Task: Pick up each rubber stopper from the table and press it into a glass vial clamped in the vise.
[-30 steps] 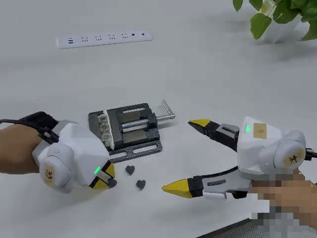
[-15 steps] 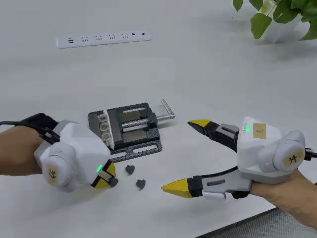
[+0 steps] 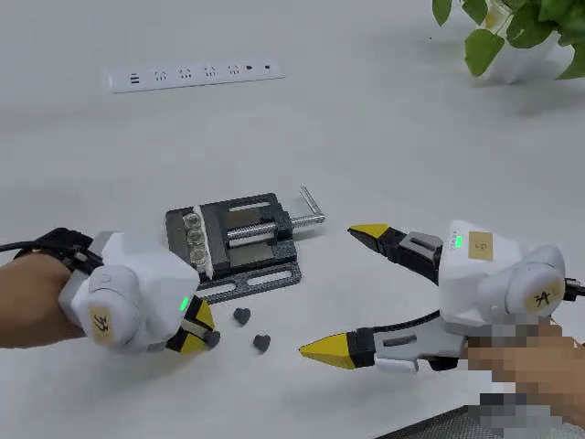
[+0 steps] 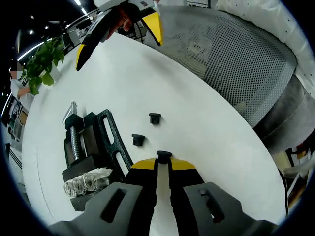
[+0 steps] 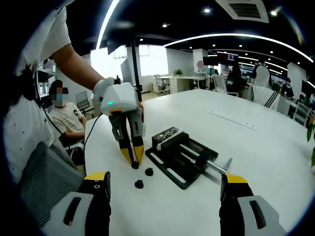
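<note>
My left gripper (image 3: 203, 333) is shut on a small black rubber stopper (image 3: 212, 337), held at its yellow tips low over the white table; the left gripper view shows the same stopper (image 4: 163, 156) pinched between the jaws. Two more stoppers (image 3: 241, 315) (image 3: 261, 343) lie loose just to the right of it. The black vise (image 3: 239, 240) stands behind them, with a row of clear glass vials (image 3: 194, 238) clamped at its left end. To the right of the vise my right gripper (image 3: 343, 289) is open wide with nothing in it.
A white power strip (image 3: 194, 73) lies at the far side of the table. A potted green plant (image 3: 512, 27) stands at the far right corner. The vise's screw handle (image 3: 311, 206) sticks out towards the right gripper. The table's near edge and a grey mesh chair (image 4: 231, 54) lie close behind the grippers.
Hardly anything: the view has shifted a little. My left gripper stays shut on the stopper at the same spot, and the right gripper holds still and open.
</note>
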A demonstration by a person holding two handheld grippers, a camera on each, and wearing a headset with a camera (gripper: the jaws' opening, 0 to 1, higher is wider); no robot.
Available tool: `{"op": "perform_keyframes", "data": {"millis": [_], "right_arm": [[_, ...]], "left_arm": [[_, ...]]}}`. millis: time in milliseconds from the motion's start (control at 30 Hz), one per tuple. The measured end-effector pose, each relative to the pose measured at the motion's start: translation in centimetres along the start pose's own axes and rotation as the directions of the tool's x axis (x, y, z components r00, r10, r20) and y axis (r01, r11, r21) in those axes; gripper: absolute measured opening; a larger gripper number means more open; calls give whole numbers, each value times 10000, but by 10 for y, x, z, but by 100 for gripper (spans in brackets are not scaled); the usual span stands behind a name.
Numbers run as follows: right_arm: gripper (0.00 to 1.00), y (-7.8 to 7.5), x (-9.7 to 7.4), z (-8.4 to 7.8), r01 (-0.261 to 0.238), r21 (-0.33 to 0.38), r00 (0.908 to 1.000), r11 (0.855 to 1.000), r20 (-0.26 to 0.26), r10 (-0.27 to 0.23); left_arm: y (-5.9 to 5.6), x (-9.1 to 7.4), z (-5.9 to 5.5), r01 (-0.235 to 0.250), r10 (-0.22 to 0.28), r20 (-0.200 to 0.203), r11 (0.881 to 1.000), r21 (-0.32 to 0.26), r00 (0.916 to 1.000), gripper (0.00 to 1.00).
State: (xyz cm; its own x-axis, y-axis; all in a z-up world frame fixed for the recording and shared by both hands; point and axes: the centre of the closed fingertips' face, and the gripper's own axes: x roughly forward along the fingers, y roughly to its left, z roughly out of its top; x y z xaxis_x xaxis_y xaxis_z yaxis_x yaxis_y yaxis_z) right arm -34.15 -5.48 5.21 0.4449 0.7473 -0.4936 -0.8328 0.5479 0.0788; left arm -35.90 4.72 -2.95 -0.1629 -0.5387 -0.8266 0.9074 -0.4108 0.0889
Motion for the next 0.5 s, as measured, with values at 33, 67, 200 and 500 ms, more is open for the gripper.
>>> {"op": "perform_keyframes", "data": {"millis": [33,67,200,500], "right_arm": [[92,0,0,0,-3,-2,10000,10000,3,3],[92,1,0,0,-15,7,10000,10000,6,15],[92,2,1,0,-43,2,10000,10000,8,43],[91,2,2,0,-139,51,9999,9999,64,139]], "left_arm": [[0,0,0,-23,23,13,9999,-104,10000,5],[-1,0,0,-76,78,52,9995,-292,10000,5],[-2,0,1,-308,323,143,9950,-951,9994,5],[-7,0,5,-654,882,673,9557,-2871,9938,4]]}}
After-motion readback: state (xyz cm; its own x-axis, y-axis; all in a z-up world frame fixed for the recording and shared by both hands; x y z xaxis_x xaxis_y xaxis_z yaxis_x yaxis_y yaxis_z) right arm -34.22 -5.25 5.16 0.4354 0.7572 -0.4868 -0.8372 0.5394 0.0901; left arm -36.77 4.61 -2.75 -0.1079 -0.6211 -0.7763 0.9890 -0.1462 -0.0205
